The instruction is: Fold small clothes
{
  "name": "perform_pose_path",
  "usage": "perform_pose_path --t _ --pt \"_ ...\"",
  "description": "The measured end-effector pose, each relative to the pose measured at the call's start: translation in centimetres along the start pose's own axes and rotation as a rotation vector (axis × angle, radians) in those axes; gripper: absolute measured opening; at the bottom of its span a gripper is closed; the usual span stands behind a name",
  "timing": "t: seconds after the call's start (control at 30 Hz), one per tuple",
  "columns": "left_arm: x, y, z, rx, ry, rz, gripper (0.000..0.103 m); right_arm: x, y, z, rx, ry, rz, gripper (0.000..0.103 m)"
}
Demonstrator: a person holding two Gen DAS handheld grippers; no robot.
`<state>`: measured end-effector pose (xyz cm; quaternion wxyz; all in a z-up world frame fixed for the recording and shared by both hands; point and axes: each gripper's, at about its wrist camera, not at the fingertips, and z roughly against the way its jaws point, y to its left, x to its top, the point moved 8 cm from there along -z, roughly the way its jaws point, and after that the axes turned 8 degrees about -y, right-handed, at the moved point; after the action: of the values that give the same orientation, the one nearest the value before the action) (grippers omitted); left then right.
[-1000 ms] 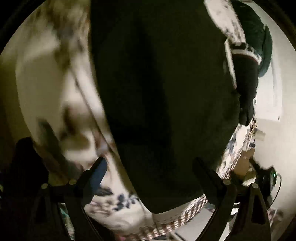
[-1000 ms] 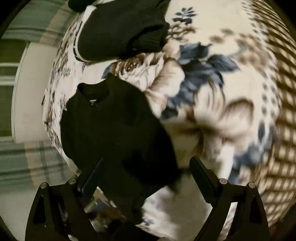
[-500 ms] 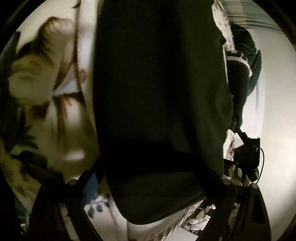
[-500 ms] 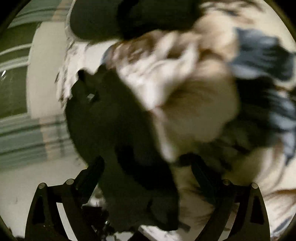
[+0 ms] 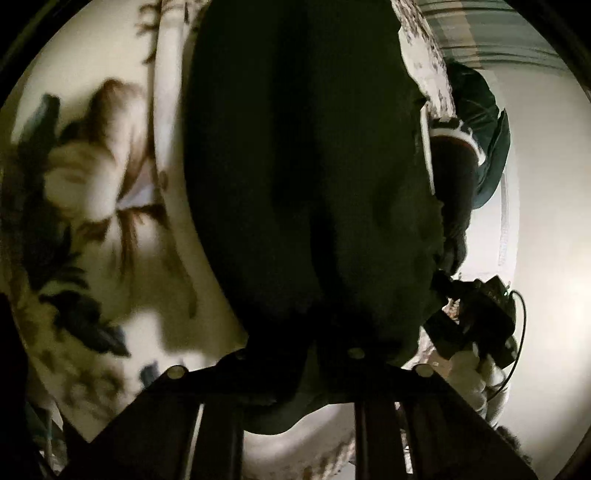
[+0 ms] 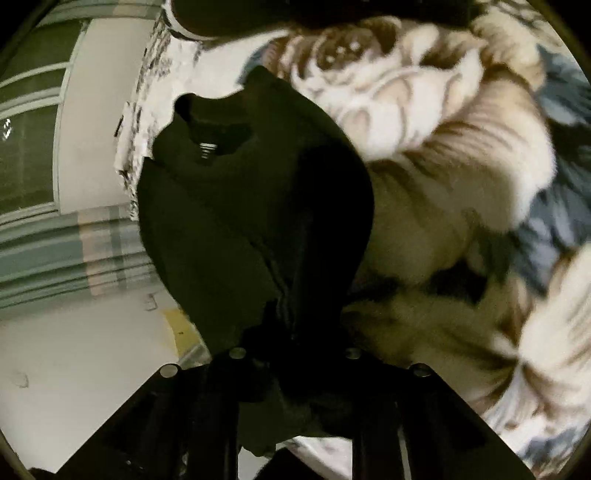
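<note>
A small black shirt (image 5: 310, 177) lies on a floral blanket (image 5: 96, 177). In the right wrist view the black shirt (image 6: 255, 214) shows its collar and label at the far end. My left gripper (image 5: 297, 354) is shut on the shirt's near hem, with cloth bunched between the jaws. My right gripper (image 6: 295, 350) is shut on another part of the shirt's near edge. The right gripper and the hand holding it show in the left wrist view (image 5: 476, 325), at the shirt's right side.
Other dark clothes (image 5: 458, 173) with a white stripe lie at the blanket's far end, also in the right wrist view (image 6: 295, 14). A dark green garment (image 5: 487, 147) lies beside them. The pale floor (image 6: 74, 350) and a striped rug (image 6: 66, 254) lie beyond the blanket's edge.
Both grippers were open above the shirt a second ago. They have dropped to its near edge and closed on the cloth.
</note>
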<state>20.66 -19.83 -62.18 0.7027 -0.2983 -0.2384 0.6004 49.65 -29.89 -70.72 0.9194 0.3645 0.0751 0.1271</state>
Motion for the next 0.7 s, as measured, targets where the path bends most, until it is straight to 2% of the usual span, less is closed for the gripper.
perform_pose_path --t 0.13,0.2,0.3,0.4,0.5,0.6,0.7 --pt "1.3 -0.7 2.6 -0.061 0.001 0.117 0.011 -0.3 2.1 2.2 0.037 -0.027 -0.027 0.018" --pt "2.4 -1.4 3.8 -0.089 -0.008 0.141 0.009 0.0 3.6 3.0 0.056 -0.041 -0.043 0.017" --pt "5.8 -2.8 5.8 -0.142 -0.039 0.153 0.008 0.5 6.1 4.0 0.059 -0.058 -0.034 0.017" --pt "10.5 -3.4 7.1 -0.177 -0.079 0.201 0.008 1.5 9.8 3.8 0.057 -0.070 -0.043 0.016" --pt "14.7 -3.8 6.8 -0.200 -0.089 0.244 0.008 3.4 14.5 2.5 0.043 -0.090 -0.059 0.016" --pt "19.2 -4.0 6.4 -0.229 -0.080 0.282 0.008 5.8 19.1 -0.3 0.013 -0.110 -0.092 0.016" --pt "23.7 -3.9 6.9 -0.248 -0.110 0.293 0.008 8.8 23.4 -4.3 -0.019 -0.122 -0.128 0.016"
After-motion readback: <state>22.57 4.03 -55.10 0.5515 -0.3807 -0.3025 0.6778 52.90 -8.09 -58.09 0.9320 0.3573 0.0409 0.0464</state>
